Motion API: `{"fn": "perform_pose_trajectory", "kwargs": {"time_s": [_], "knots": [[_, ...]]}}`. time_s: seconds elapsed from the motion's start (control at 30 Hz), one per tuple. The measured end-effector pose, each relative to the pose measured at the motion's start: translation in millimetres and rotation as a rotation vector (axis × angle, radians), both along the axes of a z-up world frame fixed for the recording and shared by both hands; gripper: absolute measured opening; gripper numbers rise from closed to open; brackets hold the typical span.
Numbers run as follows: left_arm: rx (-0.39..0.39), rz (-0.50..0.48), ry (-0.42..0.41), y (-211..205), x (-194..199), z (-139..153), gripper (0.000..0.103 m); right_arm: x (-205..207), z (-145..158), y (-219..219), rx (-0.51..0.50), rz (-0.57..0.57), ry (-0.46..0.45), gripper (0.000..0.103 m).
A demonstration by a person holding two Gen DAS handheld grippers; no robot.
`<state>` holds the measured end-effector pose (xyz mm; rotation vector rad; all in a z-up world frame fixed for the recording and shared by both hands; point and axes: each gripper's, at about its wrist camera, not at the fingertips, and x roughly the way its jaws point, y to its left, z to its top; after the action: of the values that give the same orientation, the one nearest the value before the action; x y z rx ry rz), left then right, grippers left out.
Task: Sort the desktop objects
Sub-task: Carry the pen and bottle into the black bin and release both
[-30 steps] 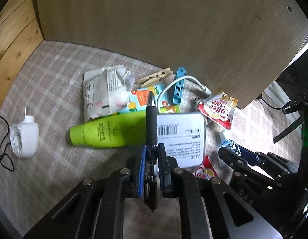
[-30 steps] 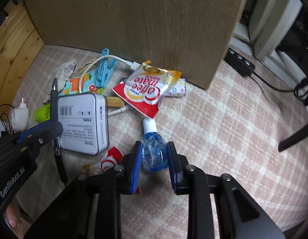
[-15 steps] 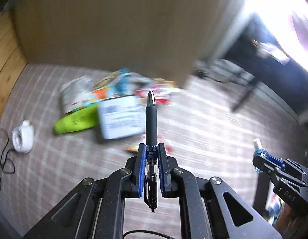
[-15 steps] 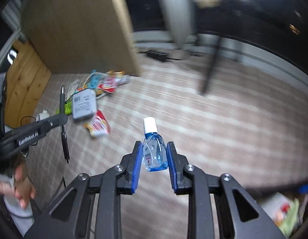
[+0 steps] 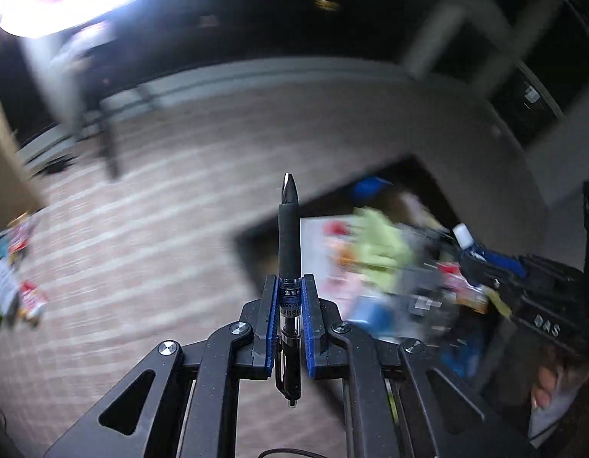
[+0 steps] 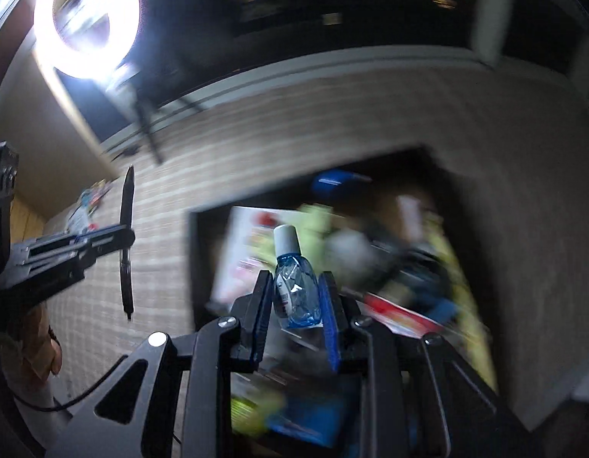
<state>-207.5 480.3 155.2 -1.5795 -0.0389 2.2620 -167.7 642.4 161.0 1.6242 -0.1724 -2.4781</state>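
Note:
My left gripper [image 5: 288, 297] is shut on a black pen [image 5: 288, 240] that points forward and up, held in the air. My right gripper [image 6: 296, 294] is shut on a small blue bottle with a white cap [image 6: 294, 286], also held in the air. Both hover near a dark box [image 6: 197, 267] full of blurred mixed items. In the right wrist view the left gripper [image 6: 121, 234] with the pen shows at the left. In the left wrist view the right gripper [image 5: 473, 255] with the bottle shows at the right, over the box [image 5: 245, 244].
A plaid cloth [image 5: 142, 229] covers the surface. The leftover pile of packets [image 5: 12, 286] lies at the far left edge. A ring light [image 6: 86, 19] glares at the top left. Dark chair legs [image 5: 107, 149] stand beyond the cloth. Both views are motion-blurred.
Both grippers have swung right, away from the pile and over to the dark box, each still holding its object. The pile has slid to the far left of view.

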Motion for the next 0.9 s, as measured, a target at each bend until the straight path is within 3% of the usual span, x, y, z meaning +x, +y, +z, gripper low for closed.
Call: {"fn": "perform_pose_trajectory", "kwargs": {"time_s": [0.17, 0.3, 0.6, 0.9], "knots": [[-0.018, -0.133, -0.012, 65.8, 15.8, -3.9, 0.011, 21.1, -10.3, 69.1, -0.008, -0.124, -0.043, 0.024], [-0.023, -0.183, -0.034, 96.6, 22.6, -9.7, 0.011, 30.6, -27.9, 88.9, -0.02, -0.166, -0.069, 0.024], [-0.029, -0.261, -0.03, 137.1, 35.5, -7.3, 0.011, 37.7, -45.0, 100.5, -0.039, -0.189, -0.089, 0.024], [-0.048, -0.28, -0.033, 150.2, 36.9, -14.2, 0.011, 34.5, -51.7, 101.0, -0.041, -0.184, -0.102, 0.024]]}}
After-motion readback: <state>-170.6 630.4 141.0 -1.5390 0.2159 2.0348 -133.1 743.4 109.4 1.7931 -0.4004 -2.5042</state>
